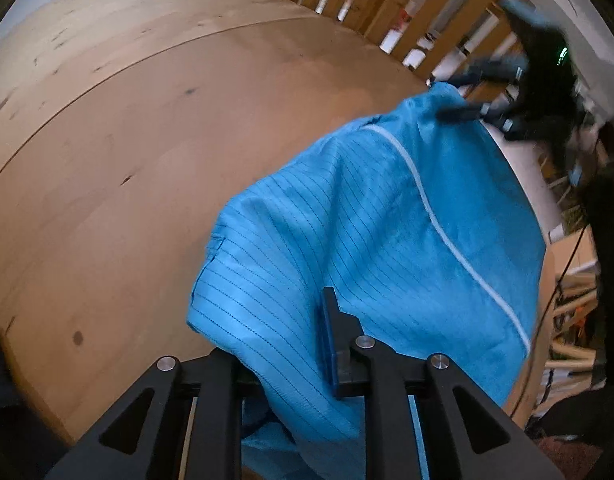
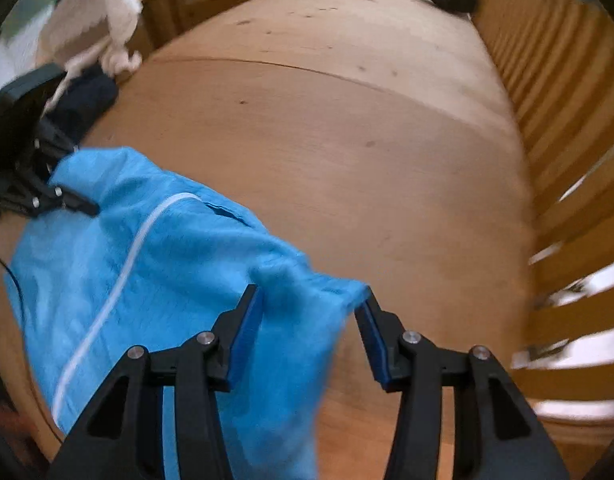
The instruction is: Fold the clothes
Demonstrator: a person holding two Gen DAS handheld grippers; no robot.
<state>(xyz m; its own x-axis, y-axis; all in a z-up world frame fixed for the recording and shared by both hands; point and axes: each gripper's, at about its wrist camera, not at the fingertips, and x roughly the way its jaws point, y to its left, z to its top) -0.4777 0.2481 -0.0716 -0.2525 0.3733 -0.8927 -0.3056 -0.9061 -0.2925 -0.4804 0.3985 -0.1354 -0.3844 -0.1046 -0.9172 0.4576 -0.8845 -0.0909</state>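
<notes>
Low in the frame, the left tool (image 1: 291,344) pinches the blue garment (image 1: 387,216) over the wooden table (image 1: 127,140); the right tool (image 2: 311,320) is released, cloth loose between its fingers.

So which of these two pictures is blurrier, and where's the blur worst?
Right wrist view is softer overall: the blue garment has lost its weave and the wooden slats smear. Left wrist view is sharper, the garment's stripes crisp, only the right tool streaked at top right. Both bend the table edges, fisheye style.
</notes>
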